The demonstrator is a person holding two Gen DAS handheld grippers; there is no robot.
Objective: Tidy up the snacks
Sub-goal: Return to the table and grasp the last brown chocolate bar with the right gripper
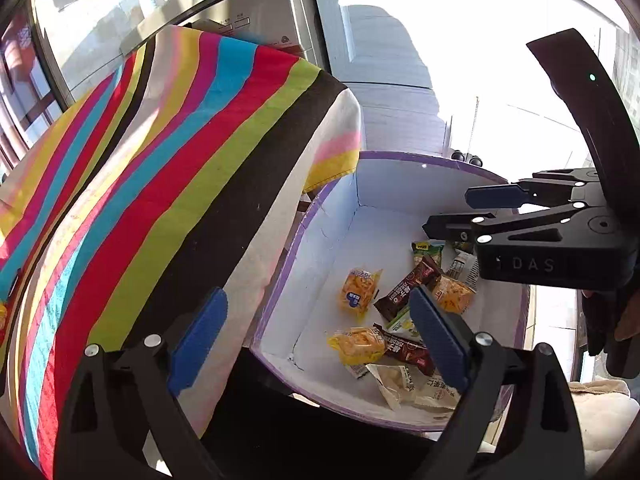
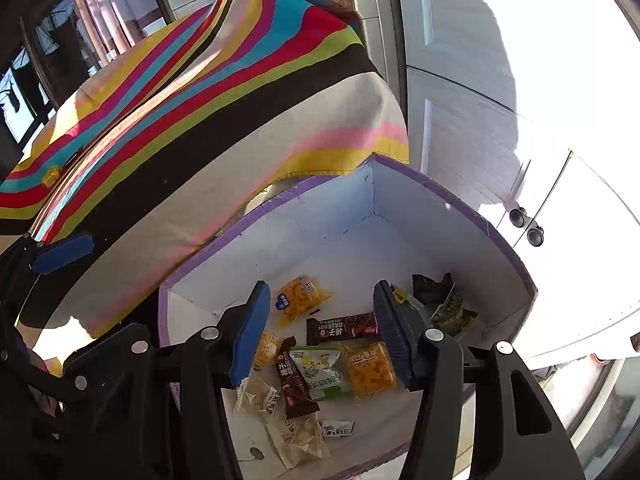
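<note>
An open white box with a purple rim (image 1: 400,155) (image 2: 460,200) stands beside a table draped in a striped cloth (image 1: 180,160) (image 2: 220,100). On its floor lie several snacks: yellow packets (image 1: 357,289) (image 2: 298,300), brown chocolate bars (image 1: 408,290) (image 2: 344,327), a green-and-white packet (image 2: 322,370) and pale packets (image 1: 394,382) (image 2: 298,436). My left gripper (image 1: 318,336) hangs open over the box's near left edge, holding nothing. My right gripper (image 2: 323,332) (image 1: 468,212) is open above the pile; nothing is pinched between its blue pads (image 2: 252,332).
A small yellow packet (image 2: 51,176) lies on the striped cloth at far left. White cabinet doors (image 2: 460,80) and two caster wheels (image 2: 518,216) lie beyond the box. A person's hand (image 1: 628,320) holds the right gripper. A pale fluffy cushion (image 1: 600,412) sits at lower right.
</note>
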